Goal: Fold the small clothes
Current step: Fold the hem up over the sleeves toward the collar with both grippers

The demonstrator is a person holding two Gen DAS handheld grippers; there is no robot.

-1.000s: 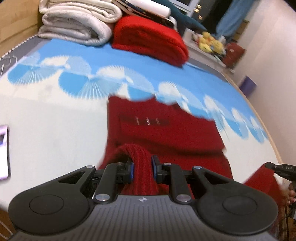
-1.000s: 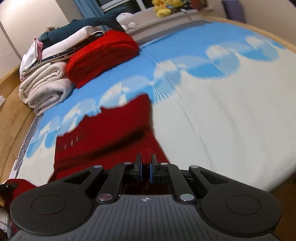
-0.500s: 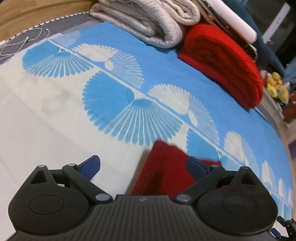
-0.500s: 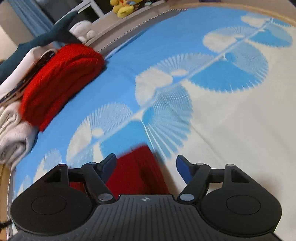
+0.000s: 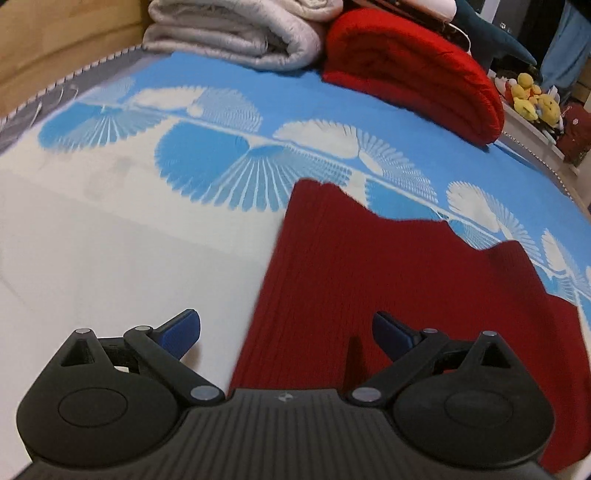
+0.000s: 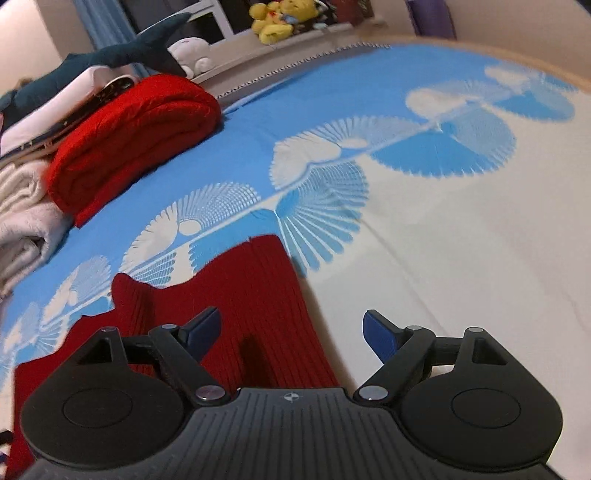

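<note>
A dark red ribbed knit garment (image 5: 388,280) lies flat on the blue and white bed cover (image 5: 110,229). My left gripper (image 5: 286,332) is open and empty, over the garment's left edge. In the right wrist view the same garment (image 6: 243,306) lies low at the left, and my right gripper (image 6: 291,334) is open and empty over its right edge. The near part of the garment is hidden behind both gripper bodies.
A folded bright red blanket (image 5: 413,70) and folded grey-white bedding (image 5: 236,33) lie at the far side of the bed. A dark plush shark (image 6: 122,55) and yellow plush toys (image 6: 277,22) sit beyond. The wooden bed edge (image 6: 517,55) curves at the right.
Both grippers were shut on the red garment a second ago. They opened and let it go, and it now lies flat with its folded edge further out in front of them.
</note>
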